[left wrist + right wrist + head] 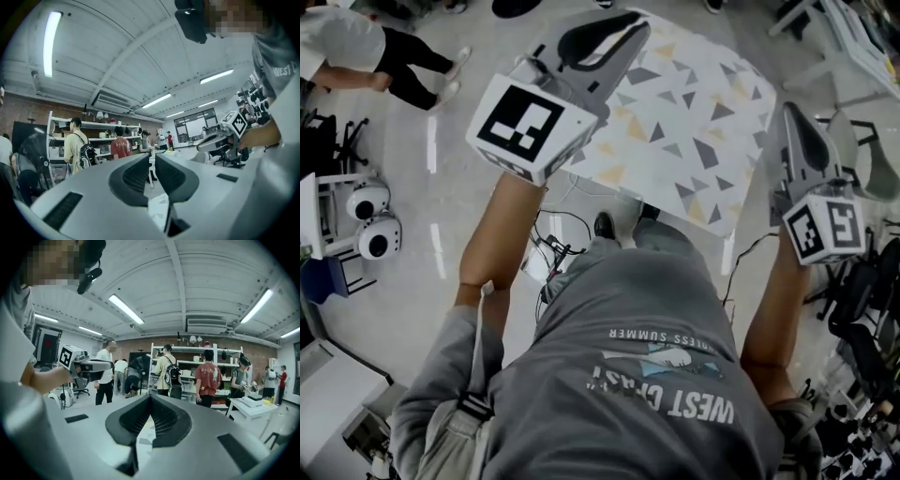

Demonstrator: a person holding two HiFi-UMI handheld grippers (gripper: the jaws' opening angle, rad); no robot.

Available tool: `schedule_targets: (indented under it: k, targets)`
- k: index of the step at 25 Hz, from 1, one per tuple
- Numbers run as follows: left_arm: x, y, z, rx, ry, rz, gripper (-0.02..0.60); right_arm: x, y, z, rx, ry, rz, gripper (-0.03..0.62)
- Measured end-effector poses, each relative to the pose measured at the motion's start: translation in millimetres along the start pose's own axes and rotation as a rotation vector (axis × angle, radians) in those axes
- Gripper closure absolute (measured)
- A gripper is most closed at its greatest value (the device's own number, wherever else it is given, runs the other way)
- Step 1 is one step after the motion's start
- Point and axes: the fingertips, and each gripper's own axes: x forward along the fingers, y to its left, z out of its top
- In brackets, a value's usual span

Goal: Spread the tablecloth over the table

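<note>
The tablecloth [675, 131] is white with grey and yellow triangles. It hangs in the air in front of me, stretched between both grippers. In the head view my left gripper [639, 26] holds its upper left edge and my right gripper [794, 114] holds its right edge. Between the nearly touching jaws of the left gripper [152, 161] a fold of the cloth [159, 211] shows. The right gripper [151, 399] is shut, with patterned cloth [145, 430] pinched between its pads. Each gripper shows in the other's view, raised to about the same height. I see no table under the cloth.
Below the cloth are a pale floor, my shoes [606, 225] and loose cables [553, 248]. Two white domed devices [370, 220] stand at the left and dark office chairs [862, 309] at the right. A person [356, 56] crouches at top left. Several people [208, 378] stand by shelves.
</note>
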Motion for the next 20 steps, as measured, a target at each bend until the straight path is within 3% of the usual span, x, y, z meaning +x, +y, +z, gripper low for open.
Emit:
schedule_targets:
  k: [3,6,11,20]
  targets:
    - [-14,-21,29,0.029,-0.039,-0.038,0.545,-17,23,32,-0.039,-0.052,0.027,0.583]
    - [-33,-41,52,0.004,-0.095,-0.053,0.545,-35,43,53,-0.074,-0.084,0.043,0.583]
    - [-68,-57,76,0.008,-0.121,-0.033,0.546,-58,77,81,-0.109,-0.124,0.081,0.585]
    - [-105,-61,93,0.03,-0.144,-0.005,0.546,-89,104,106,-0.168,-0.152,0.036,0.586]
